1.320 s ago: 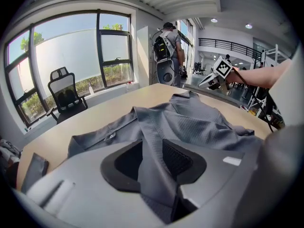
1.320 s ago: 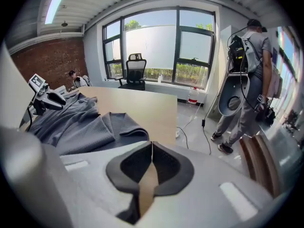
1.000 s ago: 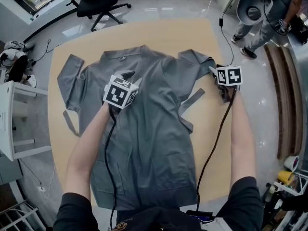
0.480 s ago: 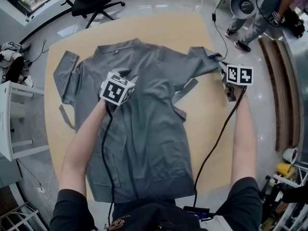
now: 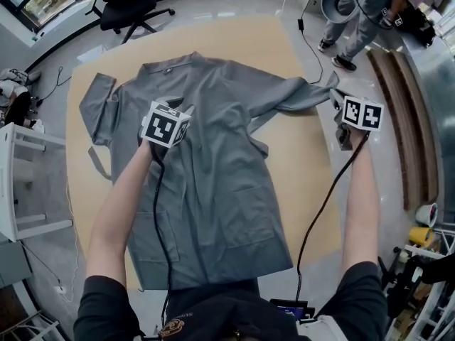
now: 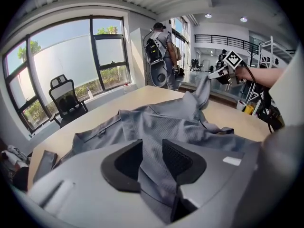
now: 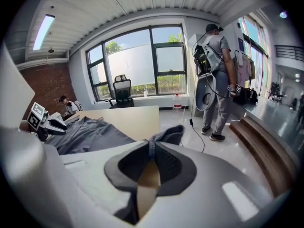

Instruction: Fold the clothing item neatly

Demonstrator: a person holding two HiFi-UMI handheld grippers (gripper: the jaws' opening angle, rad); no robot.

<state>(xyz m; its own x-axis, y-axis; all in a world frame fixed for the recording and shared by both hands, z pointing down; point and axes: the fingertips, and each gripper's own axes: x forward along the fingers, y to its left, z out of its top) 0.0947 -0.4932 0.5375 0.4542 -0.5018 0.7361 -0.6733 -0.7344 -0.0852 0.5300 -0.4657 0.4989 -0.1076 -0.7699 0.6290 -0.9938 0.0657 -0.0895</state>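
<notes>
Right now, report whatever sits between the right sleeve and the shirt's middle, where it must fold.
No foreign object. The right gripper grips the sleeve. On the shirt, the left gripper, pinching its front, likely stands where the sleeve would land; a loose strap lies between.

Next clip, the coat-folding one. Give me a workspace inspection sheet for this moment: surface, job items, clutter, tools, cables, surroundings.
Surface: tan table, largely covered by the garment.
Job's things: gray coat spread out, collar away from the person, one sleeve stretched toward the right tool.
Clutter: nothing seen on the table.
Tools: left tool pinches a fold of the coat's front; right tool is clamped on the sleeve cuff.
Cables: left black cable and right black cable each trail from a tool along a forearm.
Surroundings: office chair, standing person, white rack.
</notes>
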